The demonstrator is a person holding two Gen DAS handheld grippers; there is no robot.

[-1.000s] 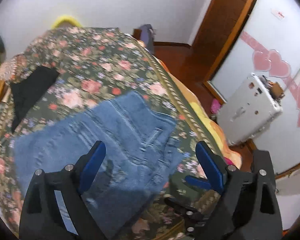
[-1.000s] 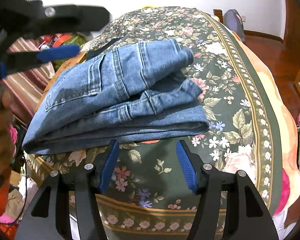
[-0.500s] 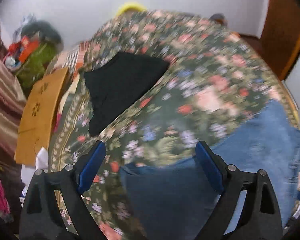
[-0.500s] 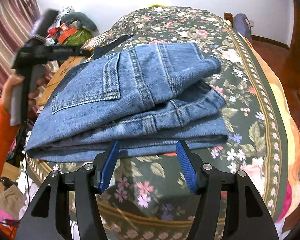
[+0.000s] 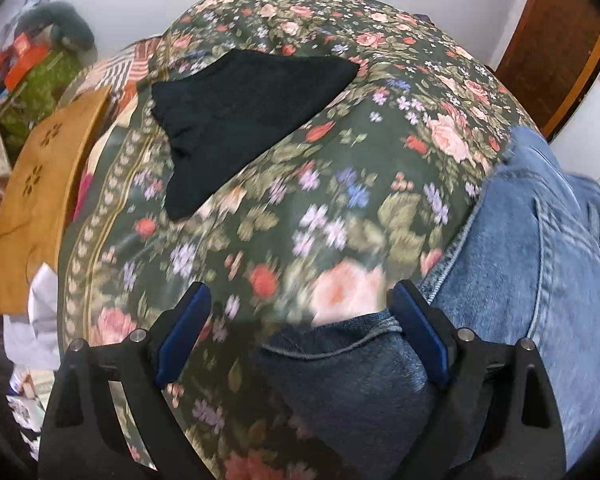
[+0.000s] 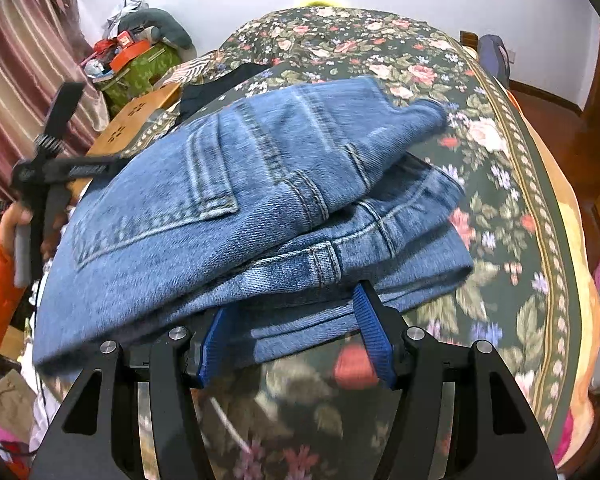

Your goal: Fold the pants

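Floral bedspread [image 5: 340, 184] fills both views, with the folded blue jeans [image 6: 260, 208] lying on it near the bed's foot. Since a second ago the left gripper [image 5: 300, 336] has swung to the jeans' corner, jaws wide, gripping nothing. Right gripper [image 6: 292, 336] has edged closer, half-open astride the jeans' near edge

Left hand-held gripper [image 5: 300, 336] swung aside — now at the jeans' [image 5: 540, 280] edge.
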